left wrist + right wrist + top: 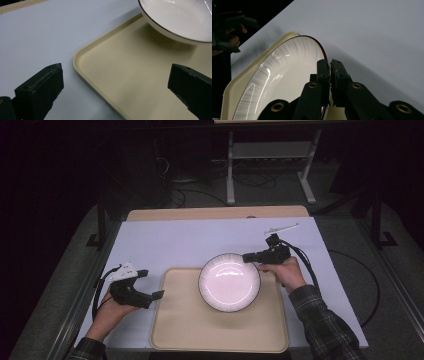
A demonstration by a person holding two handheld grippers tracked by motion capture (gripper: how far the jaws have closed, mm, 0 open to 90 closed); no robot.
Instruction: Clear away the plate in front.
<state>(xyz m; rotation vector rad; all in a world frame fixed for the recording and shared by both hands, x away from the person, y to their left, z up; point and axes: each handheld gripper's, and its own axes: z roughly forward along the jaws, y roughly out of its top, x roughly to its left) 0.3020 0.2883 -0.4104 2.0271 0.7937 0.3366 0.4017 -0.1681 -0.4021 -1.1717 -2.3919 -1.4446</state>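
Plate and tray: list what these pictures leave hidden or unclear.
- Plate: the left gripper view's top edge cuts it off; whether its underside touches the tray can't be told.
- Rim section pinched by the right tool: covered by its jaws.
- Small white object at the table's far side: too small to identify.

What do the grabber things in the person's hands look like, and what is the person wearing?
Each hand holds a black gripper with two blocky black jaws. The left gripper carries a white plate on top and a black cable looping behind it. The right gripper has brass-coloured rivets on its jaw arms and a black cable trailing back. The sleeves are dark plaid.
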